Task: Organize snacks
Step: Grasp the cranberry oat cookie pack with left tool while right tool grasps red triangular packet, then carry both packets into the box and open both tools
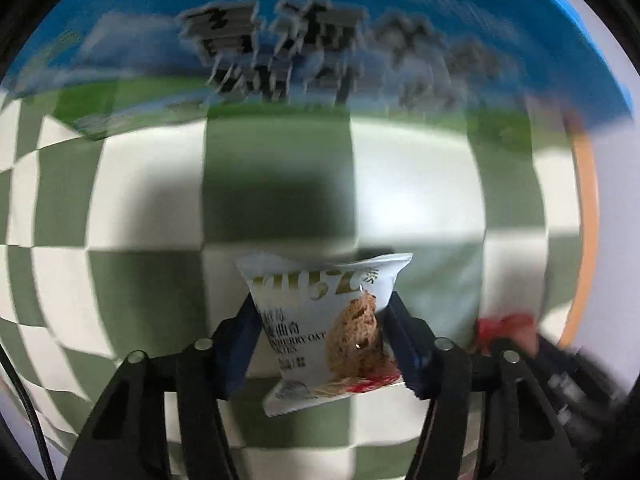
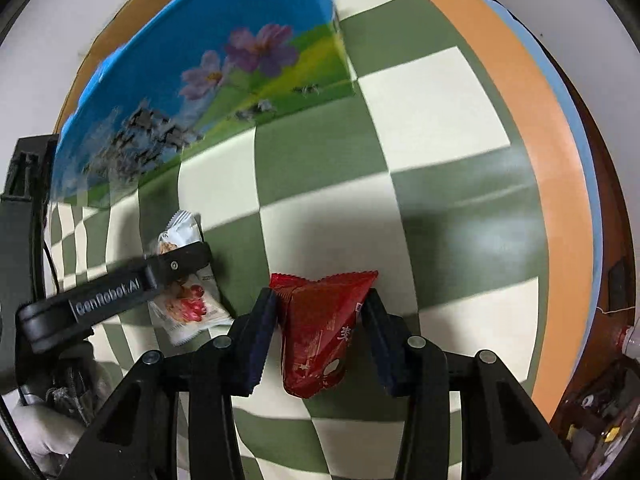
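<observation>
Both my claws are squeezing snacks: left claw (image 1: 320, 344) holds the cookie pack (image 1: 324, 328), right claw (image 2: 320, 340) holds the red pack (image 2: 320, 332). Slippery wrappers might slide out onto the tabletop (image 2: 420, 120).

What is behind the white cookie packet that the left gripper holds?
Behind the white cookie packet in the left gripper lies green-and-cream checkered cloth, then the big blue printed box. The box's inside is not visible.
</observation>
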`<state>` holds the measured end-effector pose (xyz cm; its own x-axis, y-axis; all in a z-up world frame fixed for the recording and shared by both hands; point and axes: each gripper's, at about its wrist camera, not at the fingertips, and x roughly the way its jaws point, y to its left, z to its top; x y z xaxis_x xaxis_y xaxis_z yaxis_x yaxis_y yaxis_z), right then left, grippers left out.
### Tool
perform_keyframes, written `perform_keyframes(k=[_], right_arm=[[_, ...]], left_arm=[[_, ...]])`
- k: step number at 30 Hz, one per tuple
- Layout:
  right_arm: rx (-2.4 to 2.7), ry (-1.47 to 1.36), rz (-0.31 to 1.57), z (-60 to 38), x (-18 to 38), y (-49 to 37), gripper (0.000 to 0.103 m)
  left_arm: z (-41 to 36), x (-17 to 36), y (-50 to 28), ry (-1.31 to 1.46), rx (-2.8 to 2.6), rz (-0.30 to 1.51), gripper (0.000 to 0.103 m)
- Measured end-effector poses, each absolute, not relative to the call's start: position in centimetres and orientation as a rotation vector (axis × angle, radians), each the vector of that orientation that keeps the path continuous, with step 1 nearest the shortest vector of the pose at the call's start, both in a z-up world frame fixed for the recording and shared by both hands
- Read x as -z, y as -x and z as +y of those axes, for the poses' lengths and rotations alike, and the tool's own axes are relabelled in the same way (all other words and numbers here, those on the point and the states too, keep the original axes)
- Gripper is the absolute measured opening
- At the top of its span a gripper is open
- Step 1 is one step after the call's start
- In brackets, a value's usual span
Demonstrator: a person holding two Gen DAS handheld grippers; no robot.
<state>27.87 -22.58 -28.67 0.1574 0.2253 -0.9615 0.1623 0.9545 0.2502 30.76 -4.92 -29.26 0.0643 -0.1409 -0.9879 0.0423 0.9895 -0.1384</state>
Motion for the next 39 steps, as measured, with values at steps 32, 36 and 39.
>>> perform_keyframes(k=[32,36,39], right_arm=[[-0.051,-0.050,1.462,-13.7,32.6,-19.0,0.053],[-0.055,-0.061,1.446,-14.3,31.9,-18.3,0.049],[-0.069,-0.112,1.444,-14.7,31.3,-18.1,0.049]], left_arm=[[3.3,32.3,-18.1,0.011,0.101,1.508,0.051],[4.8,31.1,-17.9,0.034,0.110,1.507,0.049],[5.5,30.0,-18.3,0.083,0.125,1.513,0.049]])
